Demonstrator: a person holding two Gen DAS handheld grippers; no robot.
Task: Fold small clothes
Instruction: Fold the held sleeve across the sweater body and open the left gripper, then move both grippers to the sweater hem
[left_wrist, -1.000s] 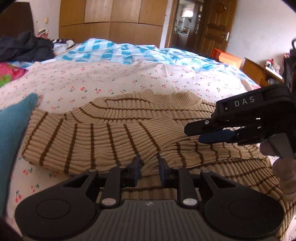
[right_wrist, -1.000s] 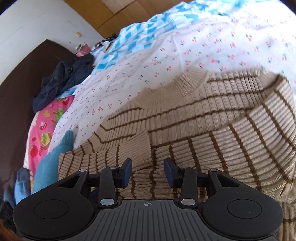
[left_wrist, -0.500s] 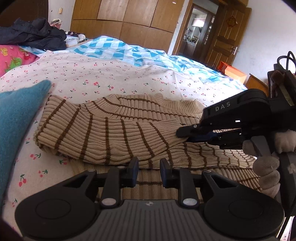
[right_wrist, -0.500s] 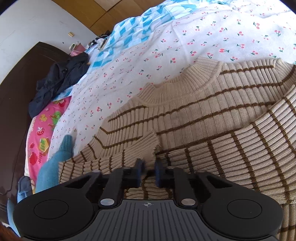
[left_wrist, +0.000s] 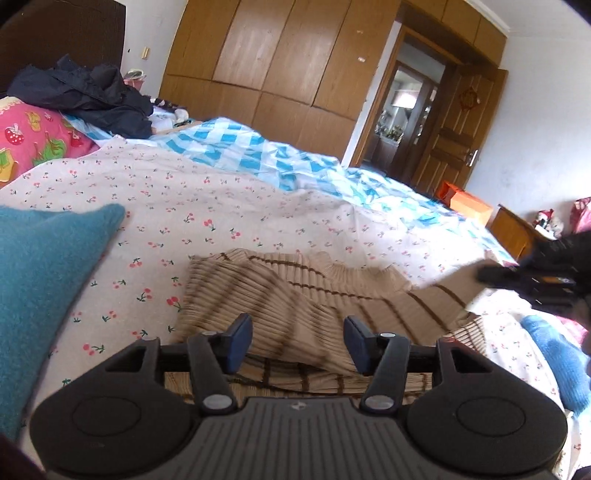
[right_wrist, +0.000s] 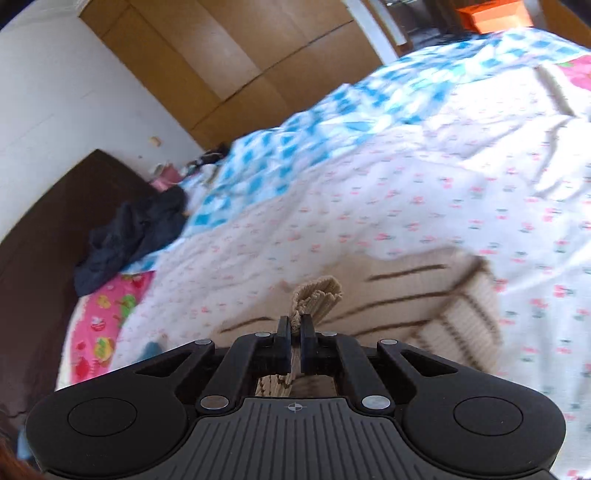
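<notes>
While right tongs (right_wrist: 294, 332) pinch sweater (left_wrist: 306, 295) cuff, seemingly lifted, left tongs (left_wrist: 298, 341) gape empty above it.

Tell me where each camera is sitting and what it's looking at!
Left wrist view: sits on the left claw, looking across the bed at the striped sweater toward the wardrobe; its fingers stand open, and the right claw shows at the right edge.
Right wrist view: sits on the right claw, looking along the bed toward the headboard; its fingers pinch a sweater cuff.
Both show the sweater, cherry sheet and dark clothes pile.
</notes>
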